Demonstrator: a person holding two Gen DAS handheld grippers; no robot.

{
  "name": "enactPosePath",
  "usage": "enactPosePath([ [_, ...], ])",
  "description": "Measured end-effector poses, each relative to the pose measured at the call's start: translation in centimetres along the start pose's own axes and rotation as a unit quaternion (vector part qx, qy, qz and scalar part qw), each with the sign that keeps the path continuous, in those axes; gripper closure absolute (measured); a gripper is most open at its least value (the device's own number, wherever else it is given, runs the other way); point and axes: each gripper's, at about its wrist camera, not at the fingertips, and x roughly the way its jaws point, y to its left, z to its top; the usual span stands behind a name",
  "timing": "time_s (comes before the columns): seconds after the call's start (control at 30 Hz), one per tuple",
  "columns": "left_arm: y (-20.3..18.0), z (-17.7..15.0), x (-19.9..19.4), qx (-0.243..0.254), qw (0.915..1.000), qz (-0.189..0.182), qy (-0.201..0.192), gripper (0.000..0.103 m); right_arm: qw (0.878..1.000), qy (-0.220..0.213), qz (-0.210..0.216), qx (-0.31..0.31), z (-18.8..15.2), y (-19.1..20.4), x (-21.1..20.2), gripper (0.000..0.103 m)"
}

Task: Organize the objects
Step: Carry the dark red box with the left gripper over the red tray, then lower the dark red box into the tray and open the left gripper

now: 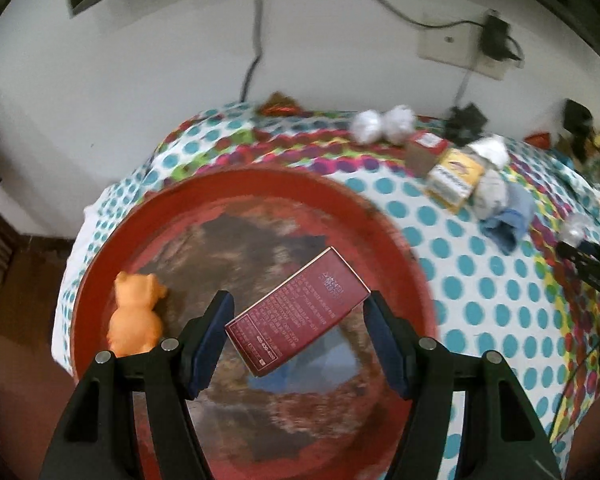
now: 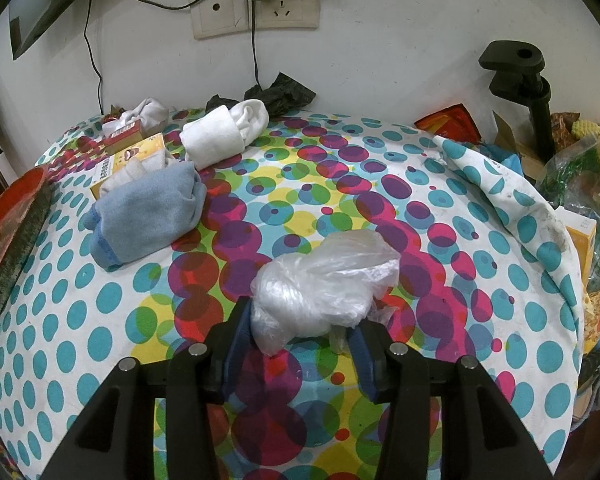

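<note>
Your left gripper is grasping the box over the tray, beside the toy. Your right gripper is clenching the bag; socks are lying nearby.

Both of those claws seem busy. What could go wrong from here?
The red box sits skewed between the left gripper fingers over the tray; it may tip on landing or bump the orange toy. The plastic bag in the right gripper is soft and slippery, so it could slide out.
</note>
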Motion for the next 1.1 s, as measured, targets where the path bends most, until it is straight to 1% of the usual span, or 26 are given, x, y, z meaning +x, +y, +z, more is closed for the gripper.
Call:
enactPosePath([
  [0.2,3.2,-0.8,1.6,-0.036,0.9991,0.016,0.017,0.039,1.0,0.001,-0.005,-0.004,0.0,0.0,0.0,0.055],
  [0.4,5.1,-1.5,3.6,-0.061,0.997,0.031,0.037,0.039,1.0,0.001,-0.005,-0.004,0.0,0.0,0.0,0.055],
  [0.53,6.1,-1.9,4.6,-0.078,0.9953,0.033,0.047,0.039,1.0,0.001,-0.005,-0.005,0.0,-0.1,0.0,0.055],
  [0.67,6.7,-2.1,4.9,-0.086,0.9946,0.032,0.048,0.039,1.0,0.001,-0.005,-0.005,0.0,0.0,0.0,0.055],
  [0.83,6.7,-2.0,5.1,-0.083,0.9948,0.036,0.046,0.039,1.0,0.001,-0.006,-0.005,0.0,-0.1,0.0,0.055],
  [1.0,6.8,-1.9,5.4,-0.092,0.9942,0.032,0.046,0.039,1.0,0.001,-0.006,-0.004,0.0,0.0,0.0,0.055],
  [1.1,6.7,-1.8,5.5,-0.088,0.9945,0.032,0.047,0.039,1.0,0.001,-0.006,-0.004,0.0,-0.1,0.0,0.055],
])
